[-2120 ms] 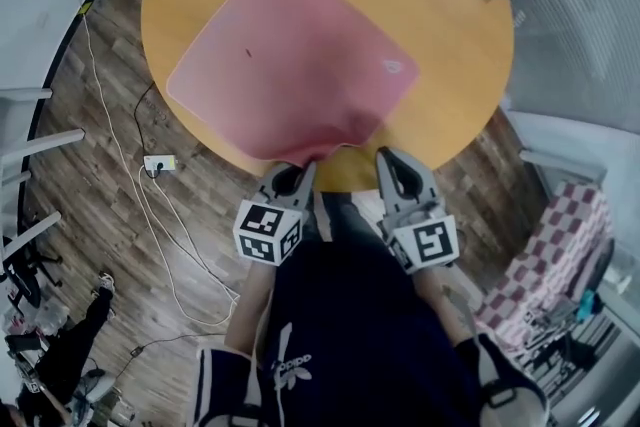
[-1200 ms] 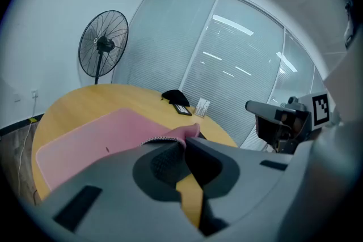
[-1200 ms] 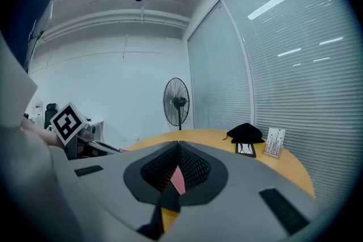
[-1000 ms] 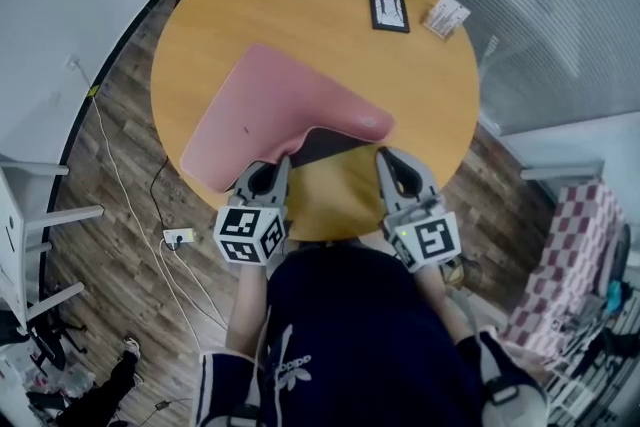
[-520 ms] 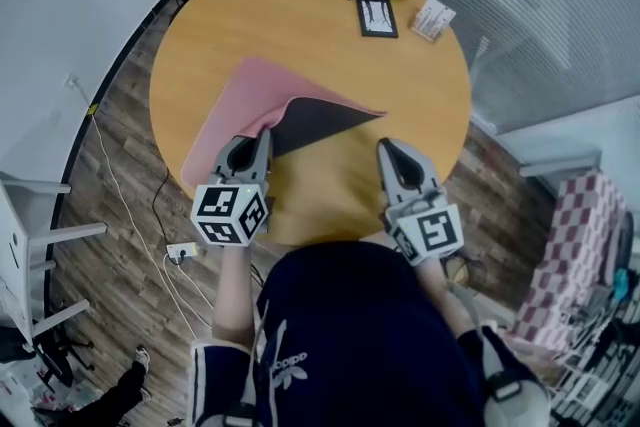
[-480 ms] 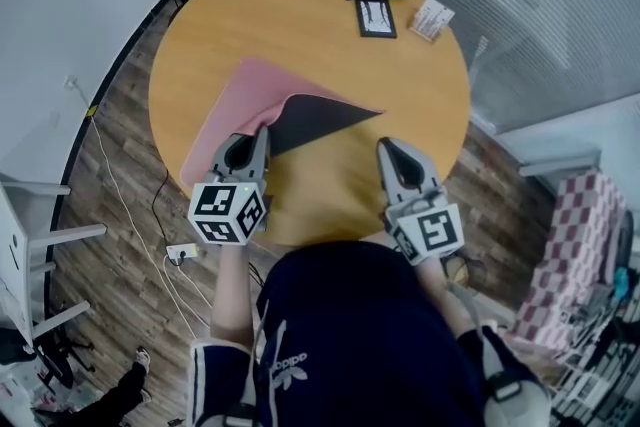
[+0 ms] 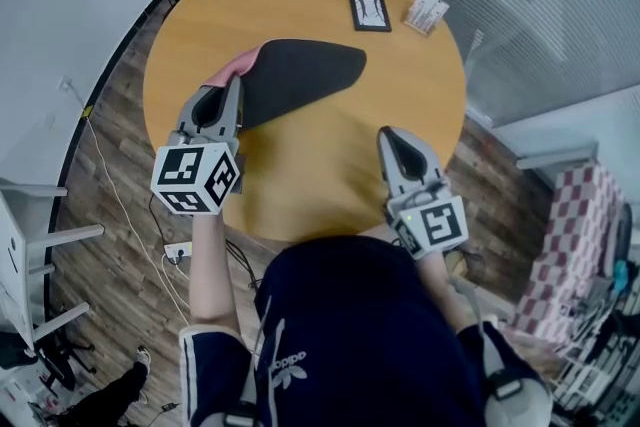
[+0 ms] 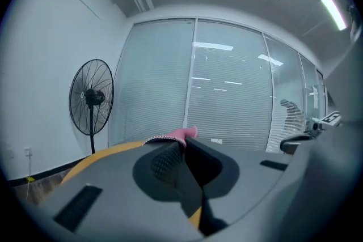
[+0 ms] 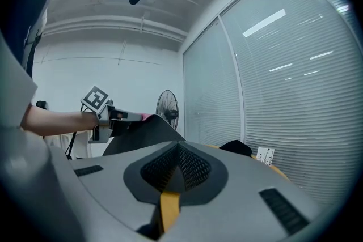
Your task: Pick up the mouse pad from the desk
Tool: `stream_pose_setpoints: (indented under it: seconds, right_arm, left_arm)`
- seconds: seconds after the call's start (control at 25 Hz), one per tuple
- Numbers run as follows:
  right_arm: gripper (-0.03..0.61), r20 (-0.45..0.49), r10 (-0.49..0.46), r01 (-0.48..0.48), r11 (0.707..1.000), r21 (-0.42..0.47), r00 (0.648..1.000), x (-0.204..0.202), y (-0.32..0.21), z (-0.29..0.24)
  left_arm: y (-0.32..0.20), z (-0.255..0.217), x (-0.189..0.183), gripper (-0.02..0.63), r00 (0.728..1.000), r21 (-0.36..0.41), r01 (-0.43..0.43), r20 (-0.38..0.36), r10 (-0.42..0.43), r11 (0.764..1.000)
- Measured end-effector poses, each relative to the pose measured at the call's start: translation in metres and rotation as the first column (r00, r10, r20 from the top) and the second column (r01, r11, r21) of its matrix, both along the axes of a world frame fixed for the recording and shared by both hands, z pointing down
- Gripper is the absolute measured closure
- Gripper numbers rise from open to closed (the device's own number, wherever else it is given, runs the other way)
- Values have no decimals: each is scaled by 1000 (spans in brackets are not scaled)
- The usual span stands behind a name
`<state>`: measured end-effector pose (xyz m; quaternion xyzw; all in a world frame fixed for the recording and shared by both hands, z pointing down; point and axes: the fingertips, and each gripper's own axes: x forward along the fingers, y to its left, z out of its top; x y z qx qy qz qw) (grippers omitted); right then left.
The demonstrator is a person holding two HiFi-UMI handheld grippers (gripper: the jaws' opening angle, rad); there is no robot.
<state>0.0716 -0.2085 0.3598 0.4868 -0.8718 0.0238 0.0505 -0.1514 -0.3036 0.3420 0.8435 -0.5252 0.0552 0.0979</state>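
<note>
The left gripper [image 7: 236, 90] is closed on the edge of the thin, soft mouse pad [image 7: 300, 75], held up over the round wooden table [image 7: 330, 185]. Its dark underside faces up and the pink top [image 7: 232, 67] is almost hidden. The right gripper [image 7: 386, 134] is closed and empty.

Right gripper [image 9: 178, 157] — jaws together, empty
</note>
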Motion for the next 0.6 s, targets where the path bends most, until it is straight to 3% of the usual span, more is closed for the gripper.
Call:
stream_pose_setpoints:
  seconds: [0.6]
  right_arm:
    - [575, 6, 35, -36, 998, 58, 999, 15, -5, -19]
  left_arm:
    - [-43, -104, -21, 595, 997, 203, 32, 58, -45, 979]
